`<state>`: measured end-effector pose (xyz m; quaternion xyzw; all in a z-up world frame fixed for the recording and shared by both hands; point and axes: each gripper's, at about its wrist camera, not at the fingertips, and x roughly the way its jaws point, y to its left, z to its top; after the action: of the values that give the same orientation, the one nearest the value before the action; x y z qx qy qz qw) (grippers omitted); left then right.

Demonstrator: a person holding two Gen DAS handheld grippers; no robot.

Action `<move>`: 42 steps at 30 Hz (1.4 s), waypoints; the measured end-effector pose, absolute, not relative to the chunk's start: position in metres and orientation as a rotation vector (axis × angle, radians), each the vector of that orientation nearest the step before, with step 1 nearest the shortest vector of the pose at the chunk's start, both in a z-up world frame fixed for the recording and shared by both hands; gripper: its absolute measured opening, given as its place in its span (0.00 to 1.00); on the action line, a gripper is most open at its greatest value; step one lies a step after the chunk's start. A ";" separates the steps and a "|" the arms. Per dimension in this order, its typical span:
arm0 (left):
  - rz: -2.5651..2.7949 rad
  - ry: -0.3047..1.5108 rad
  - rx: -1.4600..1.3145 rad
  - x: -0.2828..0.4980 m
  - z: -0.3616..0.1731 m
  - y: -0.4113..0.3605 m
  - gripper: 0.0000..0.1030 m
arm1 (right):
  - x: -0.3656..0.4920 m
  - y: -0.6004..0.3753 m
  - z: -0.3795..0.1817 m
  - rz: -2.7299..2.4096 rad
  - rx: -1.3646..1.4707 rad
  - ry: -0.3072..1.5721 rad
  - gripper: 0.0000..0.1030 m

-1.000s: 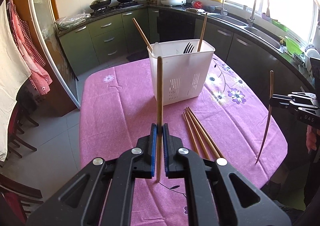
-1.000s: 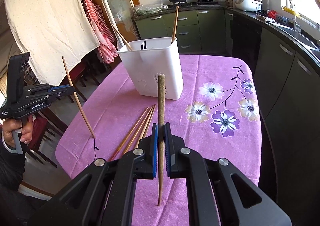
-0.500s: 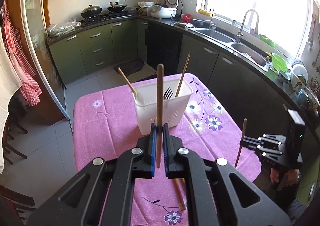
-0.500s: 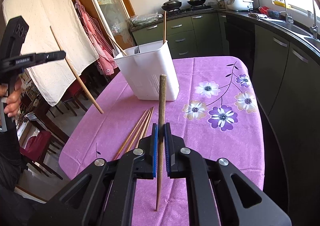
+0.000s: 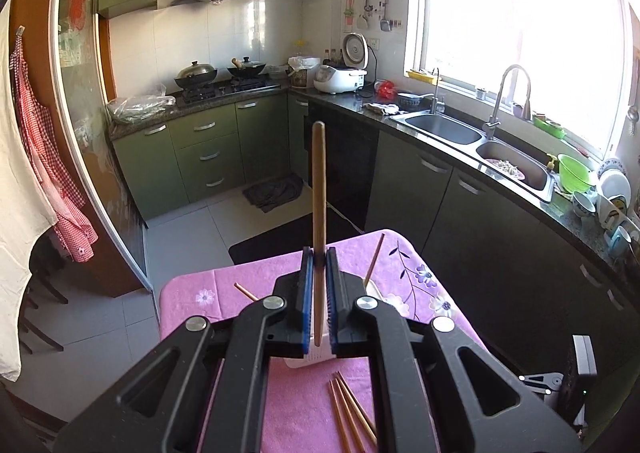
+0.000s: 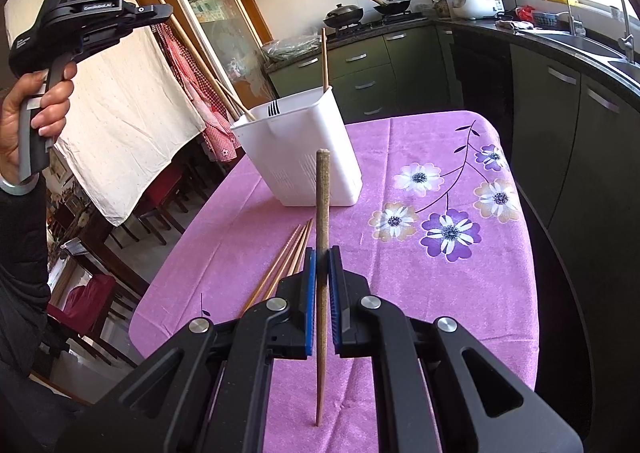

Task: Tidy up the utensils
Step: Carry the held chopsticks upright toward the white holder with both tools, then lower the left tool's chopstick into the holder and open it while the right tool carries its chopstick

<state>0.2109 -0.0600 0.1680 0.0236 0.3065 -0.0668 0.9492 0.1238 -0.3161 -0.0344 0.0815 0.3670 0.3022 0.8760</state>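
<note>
1. Two grippers are each clamping one chopstick as I am reading both wrist views.
2. I am seeing the left gripper (image 5: 319, 295) with its jaws closed down on a brown chopstick (image 5: 319, 189), which is standing near upright between the blue pads.
3. In the right wrist view, the left gripper (image 6: 158, 13) is showing at 10 o'clock, raised above the table, with the person's hand (image 6: 38, 109) wrapping its handle; its chopstick is slanting down toward the 4 o'clock direction.
4. I am seeing the right gripper (image 6: 322, 293) with its jaws pinched onto a speckled chopstick (image 6: 321, 213), which is standing near upright, its thin tip pointing down at the tablecloth.
5. The white utensil holder (image 6: 304, 157) is standing on the pink floral tablecloth (image 6: 440, 293), at 12 o'clock from the right gripper.
6. Two chopsticks and the black fork tines (image 6: 273, 108) are sticking out of the holder's top.
7. Three loose chopsticks (image 6: 286, 265) are lying together on the cloth, at 11 o'clock from the right gripper and near the holder's base.
</note>
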 end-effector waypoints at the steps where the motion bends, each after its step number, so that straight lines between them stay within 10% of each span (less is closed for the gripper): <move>1: -0.128 0.623 0.046 0.216 0.166 -0.060 0.06 | 0.124 -0.317 -0.034 0.631 0.173 0.765 0.07; 24: -0.100 0.822 0.043 0.269 0.072 -0.058 0.07 | 0.129 -0.317 -0.025 0.650 0.183 0.758 0.07; 42: -0.164 0.712 0.018 0.176 0.088 -0.034 0.27 | 0.204 -0.259 0.141 0.684 0.182 0.448 0.07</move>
<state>0.1757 -0.0339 0.0880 0.0089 0.3480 -0.0800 0.9340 0.2039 -0.2592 0.1407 0.0883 0.2177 0.3321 0.9135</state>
